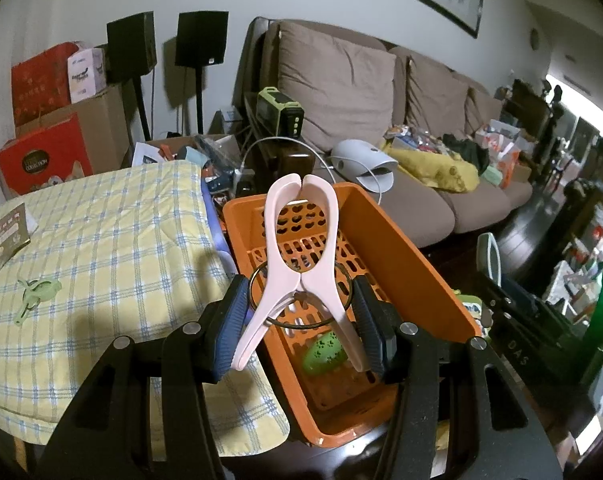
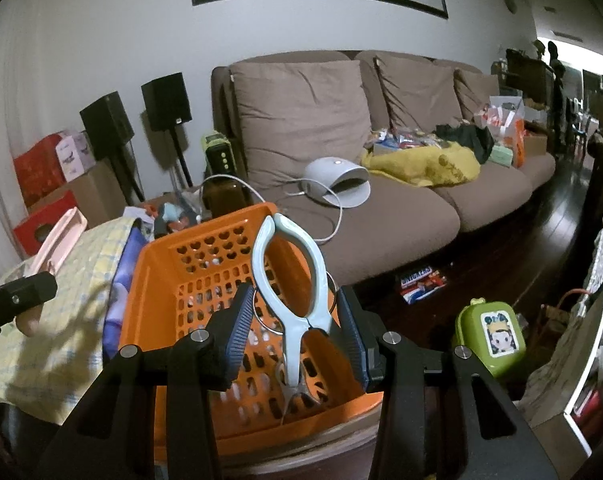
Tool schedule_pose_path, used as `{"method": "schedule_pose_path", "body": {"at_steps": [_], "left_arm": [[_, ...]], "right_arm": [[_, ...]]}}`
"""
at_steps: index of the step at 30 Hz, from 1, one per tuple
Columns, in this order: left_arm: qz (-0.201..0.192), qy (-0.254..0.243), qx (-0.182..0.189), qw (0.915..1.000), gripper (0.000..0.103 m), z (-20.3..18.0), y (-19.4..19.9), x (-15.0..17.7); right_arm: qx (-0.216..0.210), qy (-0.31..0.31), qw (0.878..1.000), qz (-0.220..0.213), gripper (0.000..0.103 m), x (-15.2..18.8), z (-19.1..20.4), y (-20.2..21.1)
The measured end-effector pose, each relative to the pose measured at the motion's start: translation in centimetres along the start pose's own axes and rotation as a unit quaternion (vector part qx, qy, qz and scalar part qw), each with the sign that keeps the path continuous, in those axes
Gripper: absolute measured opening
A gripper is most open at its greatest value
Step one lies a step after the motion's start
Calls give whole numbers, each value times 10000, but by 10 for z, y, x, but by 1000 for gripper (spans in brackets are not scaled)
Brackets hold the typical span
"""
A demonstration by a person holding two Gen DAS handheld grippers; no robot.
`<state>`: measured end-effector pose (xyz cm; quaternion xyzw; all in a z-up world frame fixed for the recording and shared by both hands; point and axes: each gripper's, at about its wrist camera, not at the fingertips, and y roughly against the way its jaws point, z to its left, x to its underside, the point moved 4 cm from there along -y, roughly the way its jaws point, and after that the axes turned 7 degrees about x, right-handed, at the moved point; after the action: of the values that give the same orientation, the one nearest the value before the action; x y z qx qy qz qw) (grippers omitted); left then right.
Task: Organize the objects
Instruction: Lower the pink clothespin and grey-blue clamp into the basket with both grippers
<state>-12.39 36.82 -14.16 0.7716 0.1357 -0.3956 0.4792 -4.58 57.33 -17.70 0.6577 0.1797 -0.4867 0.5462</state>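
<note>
Here, a pink clip (image 1: 301, 256) is squeezed by the half-open left jaws and a blue clip (image 2: 291, 292) by the right, so either could be dropped beside the orange basket (image 1: 405, 240) if let go too soon.

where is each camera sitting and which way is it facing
Left wrist: on the left gripper, looking down over the orange perforated plastic basket towards the brown sofa; its fingers hold a pink plastic clothes peg.
Right wrist: on the right gripper, same direction; holds a pale blue plastic clothes peg.
Shared: basket, sofa.

Both wrist views over orange basket (image 1: 385, 240)
</note>
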Motion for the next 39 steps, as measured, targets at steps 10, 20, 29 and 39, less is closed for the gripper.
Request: {"method": "schedule_pose_path", "body": {"at_steps": [10,20,29,39], "left_arm": [[-131,52,203,9997,49,3,-10,9],[150,187,105,9997,49,6,-25,23],[317,188,136,9992,49,6,-36,30],[572,205,220,9979,49,5,-51,40]], "right_arm": [[-146,259,9994,161,43,1,10,-11],[-194,254,9991,274,43,2,11,-15],[-335,565,9967,478,43,10,25,-21],[-575,813,9913,864,43,23,39,-35]]}}
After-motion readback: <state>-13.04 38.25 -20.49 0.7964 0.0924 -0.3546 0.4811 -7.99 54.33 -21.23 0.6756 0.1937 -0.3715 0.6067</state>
